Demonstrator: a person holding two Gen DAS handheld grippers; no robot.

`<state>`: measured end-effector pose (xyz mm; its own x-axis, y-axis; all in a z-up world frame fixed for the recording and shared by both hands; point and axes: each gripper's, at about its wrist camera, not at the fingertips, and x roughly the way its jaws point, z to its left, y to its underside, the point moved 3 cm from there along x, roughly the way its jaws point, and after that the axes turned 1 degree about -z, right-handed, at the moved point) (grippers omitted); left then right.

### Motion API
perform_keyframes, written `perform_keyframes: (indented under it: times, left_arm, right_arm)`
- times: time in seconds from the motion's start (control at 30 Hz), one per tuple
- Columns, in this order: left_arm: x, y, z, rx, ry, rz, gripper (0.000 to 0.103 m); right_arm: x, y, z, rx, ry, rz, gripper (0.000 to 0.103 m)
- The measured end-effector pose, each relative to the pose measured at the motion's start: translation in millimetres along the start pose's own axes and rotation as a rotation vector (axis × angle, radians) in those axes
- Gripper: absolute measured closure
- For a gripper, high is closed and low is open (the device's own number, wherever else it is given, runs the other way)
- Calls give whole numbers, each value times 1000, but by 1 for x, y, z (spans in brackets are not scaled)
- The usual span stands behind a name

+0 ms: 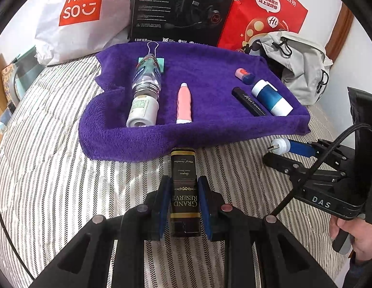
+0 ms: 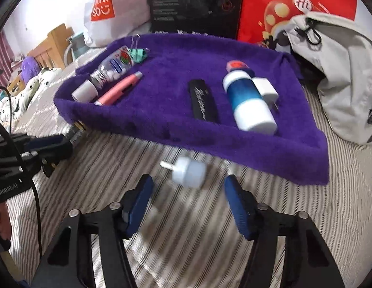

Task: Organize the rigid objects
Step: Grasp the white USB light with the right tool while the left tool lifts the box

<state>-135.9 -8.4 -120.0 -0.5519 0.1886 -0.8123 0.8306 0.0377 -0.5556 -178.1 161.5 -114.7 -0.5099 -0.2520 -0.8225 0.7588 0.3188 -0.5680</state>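
My left gripper [image 1: 183,192] is shut on a black and gold box [image 1: 184,192] marked Grand Reserve, held over the striped bed just short of the purple towel [image 1: 205,134]. My right gripper [image 2: 188,192] is open, with a small white plug adapter [image 2: 188,174] lying on the bed between its fingers; that adapter also shows in the left wrist view [image 1: 280,146]. On the towel lie a clear pill bottle [image 1: 146,79], a white bottle [image 1: 142,111], a pink tube [image 1: 184,103], a black Horizon box [image 1: 249,102], a blue and white bottle [image 1: 271,97] and a pink and blue eraser [image 1: 244,75].
A white Miniso bag [image 1: 77,16], a black headset box [image 1: 183,9] and a red bag [image 1: 265,12] stand behind the towel. A grey backpack [image 1: 303,67] lies at the right. A teal binder clip [image 2: 137,54] and a white charger [image 2: 267,88] sit on the towel.
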Motion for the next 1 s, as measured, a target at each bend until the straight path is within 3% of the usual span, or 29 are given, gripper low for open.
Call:
perform_keyframes:
  times: [0.13, 0.57, 1.0]
  left_arm:
    - [0, 0, 1, 0, 2, -4, 80]
    - [-17, -9, -2, 0, 16, -20, 80]
    - [-33, -18, -8, 10, 14, -33, 85]
  right_arm:
    - [-1, -2, 0, 3, -1, -21, 67]
    - [-12, 0, -9, 44, -76, -2, 67]
    - [-34, 0, -21, 30, -96, -19, 67]
